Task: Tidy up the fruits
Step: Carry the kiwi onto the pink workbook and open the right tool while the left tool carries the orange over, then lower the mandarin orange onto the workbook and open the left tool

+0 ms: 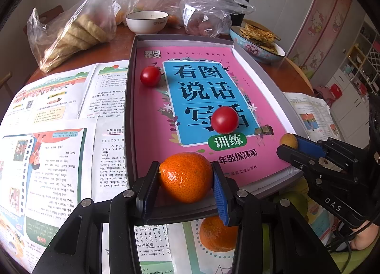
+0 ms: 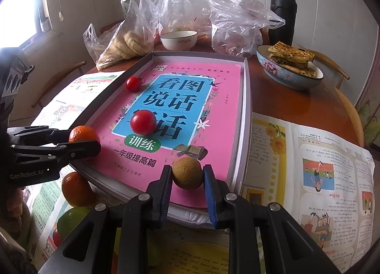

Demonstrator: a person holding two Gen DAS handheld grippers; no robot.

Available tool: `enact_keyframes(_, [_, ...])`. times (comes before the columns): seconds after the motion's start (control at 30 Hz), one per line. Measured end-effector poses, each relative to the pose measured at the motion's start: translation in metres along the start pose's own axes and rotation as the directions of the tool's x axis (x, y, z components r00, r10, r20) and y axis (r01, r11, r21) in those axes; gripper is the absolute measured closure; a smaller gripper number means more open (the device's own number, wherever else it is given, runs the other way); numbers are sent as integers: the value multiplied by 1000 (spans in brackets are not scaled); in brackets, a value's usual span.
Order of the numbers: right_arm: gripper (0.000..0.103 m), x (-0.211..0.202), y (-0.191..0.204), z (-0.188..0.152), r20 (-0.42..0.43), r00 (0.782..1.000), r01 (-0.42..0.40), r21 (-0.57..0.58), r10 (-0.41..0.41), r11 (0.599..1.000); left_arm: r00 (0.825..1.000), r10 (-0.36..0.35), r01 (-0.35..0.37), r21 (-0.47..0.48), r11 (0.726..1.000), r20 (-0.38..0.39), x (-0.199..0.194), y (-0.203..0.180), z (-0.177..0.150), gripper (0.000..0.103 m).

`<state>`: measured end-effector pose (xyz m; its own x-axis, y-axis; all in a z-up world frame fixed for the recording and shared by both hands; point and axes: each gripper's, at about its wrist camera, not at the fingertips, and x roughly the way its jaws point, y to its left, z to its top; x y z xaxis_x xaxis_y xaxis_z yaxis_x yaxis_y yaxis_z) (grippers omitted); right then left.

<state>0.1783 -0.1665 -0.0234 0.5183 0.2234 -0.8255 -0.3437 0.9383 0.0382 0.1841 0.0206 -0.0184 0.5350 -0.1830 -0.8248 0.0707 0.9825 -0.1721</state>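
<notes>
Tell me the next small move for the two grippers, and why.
Probably open both grippers: the left gripper holds the orange and the right gripper the small brown fruit low over the near end of the tray, where two tomatoes already lie.

The right gripper (image 2: 187,176) clamps a small round brownish-yellow fruit (image 2: 187,173) over the near edge of the shallow grey tray (image 2: 247,107) lined with a pink book cover (image 2: 220,117). At the tray's left edge, the left gripper (image 2: 85,142) grips a dimpled orange tangerine (image 2: 82,132). Two glossy red cherry tomatoes lie on the cover, one mid-tray (image 2: 143,122), one near the far-left corner (image 2: 133,83).
</notes>
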Motion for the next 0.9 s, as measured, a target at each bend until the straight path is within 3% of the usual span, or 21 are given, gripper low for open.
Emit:
enact_keyframes(0.6, [76, -1, 1, -2, 3, 1000, -7, 11, 7, 1000, 1000, 10, -10, 4, 1000, 4, -2, 0, -2, 59])
enact_keyframes(0.9, [67, -10, -1, -3, 33, 999, -2, 31, 1, 1000, 1000, 14, -14, 0, 1000, 4, -5, -1, -4, 59])
